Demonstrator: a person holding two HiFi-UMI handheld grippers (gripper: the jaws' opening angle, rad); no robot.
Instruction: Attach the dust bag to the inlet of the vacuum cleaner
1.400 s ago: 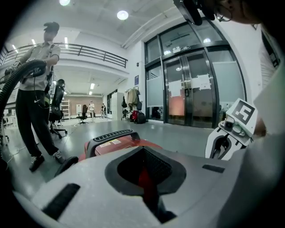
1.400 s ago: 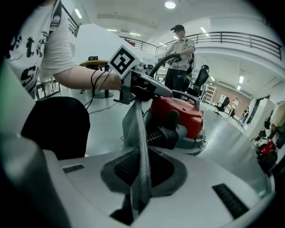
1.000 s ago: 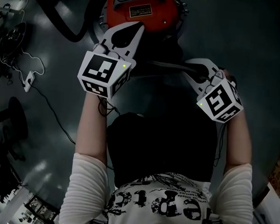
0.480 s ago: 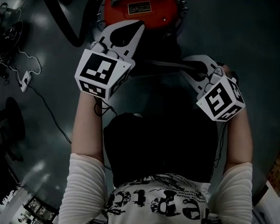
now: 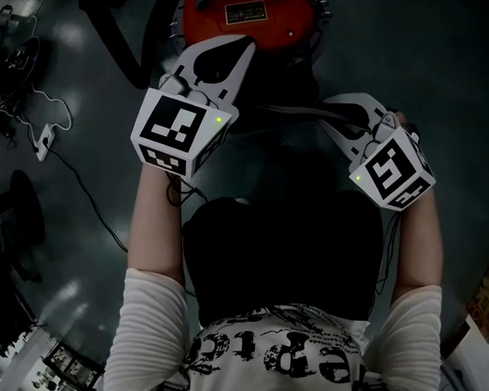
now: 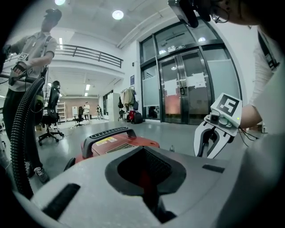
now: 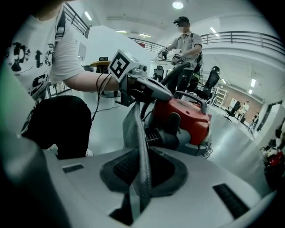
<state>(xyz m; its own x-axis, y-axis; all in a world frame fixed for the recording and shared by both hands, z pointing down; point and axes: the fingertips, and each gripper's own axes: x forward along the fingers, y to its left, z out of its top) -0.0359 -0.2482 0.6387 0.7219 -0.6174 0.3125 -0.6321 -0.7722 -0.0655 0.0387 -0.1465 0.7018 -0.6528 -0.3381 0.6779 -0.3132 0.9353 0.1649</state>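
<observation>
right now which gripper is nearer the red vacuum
The left gripper: its jaws overlap the red vacuum cleaner; the right gripper, clamping the dust bag, sits farther back.

Glossy grey floor (image 6: 153, 130), glass doors (image 6: 187, 89), ceiling lights (image 6: 118, 14)

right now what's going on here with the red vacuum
A person stands over the red vacuum cleaner, a gripper in each hand. The right gripper is clamped on a grey fabric dust bag, which stretches toward the left gripper. Whether the left one grips it is unclear. The bag is not yet on the vacuum.
</observation>
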